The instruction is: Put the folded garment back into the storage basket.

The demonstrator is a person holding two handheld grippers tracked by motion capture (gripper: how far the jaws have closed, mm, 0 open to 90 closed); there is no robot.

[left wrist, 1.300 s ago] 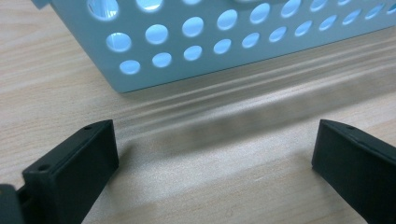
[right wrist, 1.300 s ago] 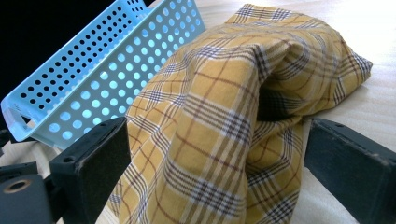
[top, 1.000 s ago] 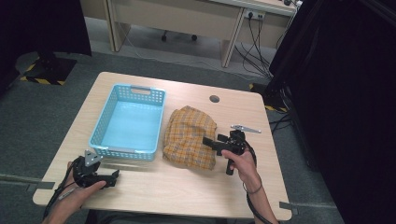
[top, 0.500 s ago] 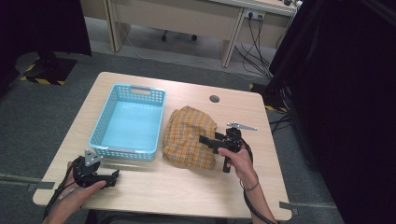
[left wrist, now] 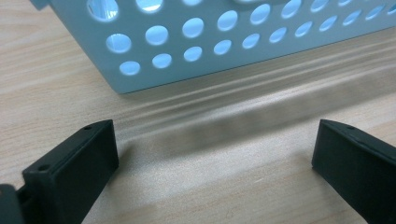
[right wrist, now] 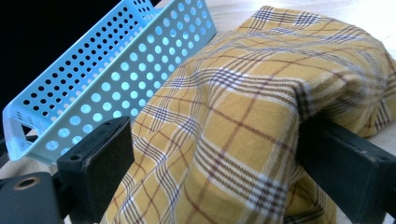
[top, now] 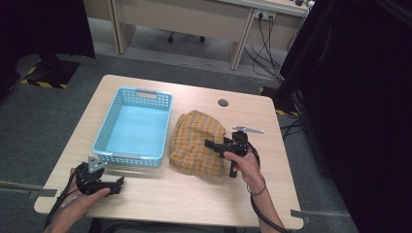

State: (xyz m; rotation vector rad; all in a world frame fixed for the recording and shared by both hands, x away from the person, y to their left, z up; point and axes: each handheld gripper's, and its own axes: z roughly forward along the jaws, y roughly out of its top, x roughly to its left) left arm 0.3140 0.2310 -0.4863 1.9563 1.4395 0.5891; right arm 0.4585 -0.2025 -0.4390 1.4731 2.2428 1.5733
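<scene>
Leftmost, the left gripper [top: 118, 184] rests near the table's [top: 160, 204] front-left corner with jaws wide and nothing between them, just off the blue basket's [top: 131, 158] near wall. Next comes the yellow plaid cloth [top: 197, 141], bunched mid-table just right of the basket. Then the right gripper [top: 210, 144], clearly nearer, points left into its right edge; its jaws have been closing, a fold between them, not yet clamped.

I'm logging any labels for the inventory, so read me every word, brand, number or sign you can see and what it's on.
None can be read: the blue basket, the yellow plaid cloth, the wooden table and both grippers show no print. The yellow-black striped floor markings carry no words.
</scene>
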